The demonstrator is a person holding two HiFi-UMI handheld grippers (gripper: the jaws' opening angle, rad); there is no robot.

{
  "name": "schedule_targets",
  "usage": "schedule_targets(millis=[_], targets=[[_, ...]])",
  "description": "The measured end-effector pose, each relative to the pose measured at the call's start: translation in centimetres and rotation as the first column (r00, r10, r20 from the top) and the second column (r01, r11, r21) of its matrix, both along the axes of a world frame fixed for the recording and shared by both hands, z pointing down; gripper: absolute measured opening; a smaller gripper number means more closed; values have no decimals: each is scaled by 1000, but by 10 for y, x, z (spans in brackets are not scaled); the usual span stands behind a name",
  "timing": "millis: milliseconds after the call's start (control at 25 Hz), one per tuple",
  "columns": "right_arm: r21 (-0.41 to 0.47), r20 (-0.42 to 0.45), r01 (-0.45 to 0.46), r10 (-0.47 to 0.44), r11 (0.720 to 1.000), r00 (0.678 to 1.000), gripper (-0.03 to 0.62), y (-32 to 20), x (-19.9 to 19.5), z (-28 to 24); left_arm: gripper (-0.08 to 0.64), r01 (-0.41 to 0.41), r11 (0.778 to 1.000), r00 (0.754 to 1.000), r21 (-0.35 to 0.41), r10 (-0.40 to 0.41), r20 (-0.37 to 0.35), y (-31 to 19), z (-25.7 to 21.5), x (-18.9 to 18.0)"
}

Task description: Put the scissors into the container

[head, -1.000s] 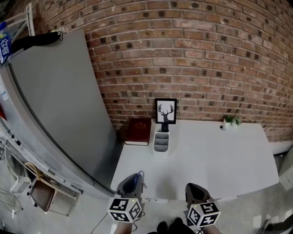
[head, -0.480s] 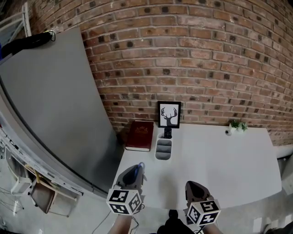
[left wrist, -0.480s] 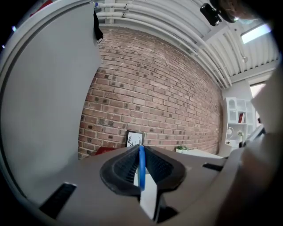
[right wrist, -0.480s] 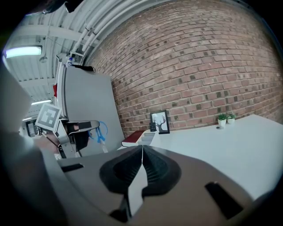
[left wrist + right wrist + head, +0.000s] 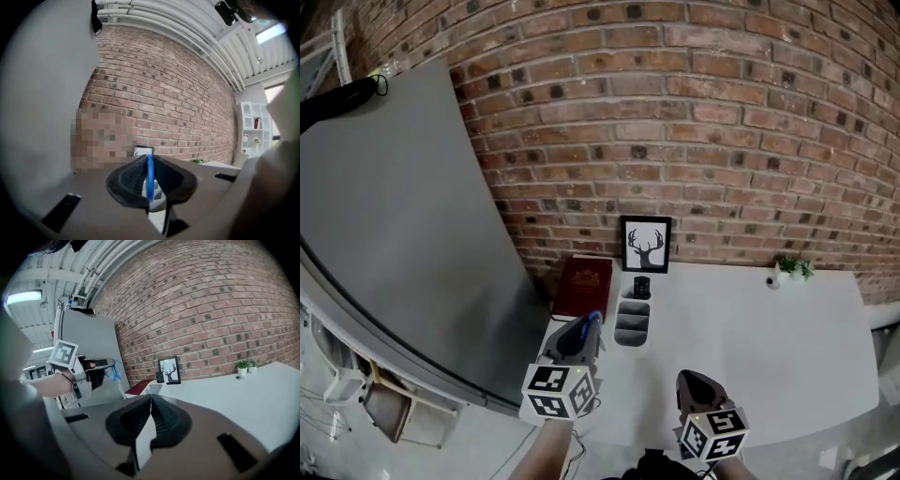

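Note:
My left gripper (image 5: 584, 326) is shut on the blue-handled scissors (image 5: 594, 319), held over the table's near left edge, just left of the grey compartment container (image 5: 633, 321). In the left gripper view the blue handle (image 5: 150, 180) is clamped between the jaws. From the right gripper view, the scissors (image 5: 116, 372) hang from the left gripper (image 5: 96, 364) with the blades pointing down, short of the container (image 5: 153, 388). My right gripper (image 5: 690, 379) is shut and empty, low near the table's front edge; its jaws (image 5: 150, 398) meet with nothing between them.
A white table (image 5: 750, 328) stands against a brick wall. A red book (image 5: 583, 284) lies left of the container; a framed deer picture (image 5: 646, 245) stands behind it. A small black item (image 5: 641, 287) sits in the container's far end. A little plant (image 5: 793, 268) is back right. A grey panel (image 5: 403, 244) rises on the left.
Both grippers have come closer to the table. The left gripper, still holding the scissors, has risen and moved forward to beside the container. The right gripper stayed low and shut.

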State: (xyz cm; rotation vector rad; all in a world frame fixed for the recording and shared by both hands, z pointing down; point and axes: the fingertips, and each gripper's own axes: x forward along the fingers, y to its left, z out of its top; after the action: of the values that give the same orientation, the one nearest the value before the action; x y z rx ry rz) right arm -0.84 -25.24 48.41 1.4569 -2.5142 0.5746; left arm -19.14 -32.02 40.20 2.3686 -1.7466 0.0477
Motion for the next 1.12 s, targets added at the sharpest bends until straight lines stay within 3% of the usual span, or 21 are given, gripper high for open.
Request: schedule_targets(millis=[320,760,1120], targets=[[1,3,-3,3,1000,1000,0,-21,7,0,40,26,1000,1000,-9,-26,-14,-56,-3,7],[-5,-4,-27,27,1000,1000,0,-30,23,2,40,27,999,999,18,-28,33,-110,-10,22],[-26,-11,-41,41,999,999,0,-32,34,9,40,60,998,997,-36,-58,40,-137,17,33]])
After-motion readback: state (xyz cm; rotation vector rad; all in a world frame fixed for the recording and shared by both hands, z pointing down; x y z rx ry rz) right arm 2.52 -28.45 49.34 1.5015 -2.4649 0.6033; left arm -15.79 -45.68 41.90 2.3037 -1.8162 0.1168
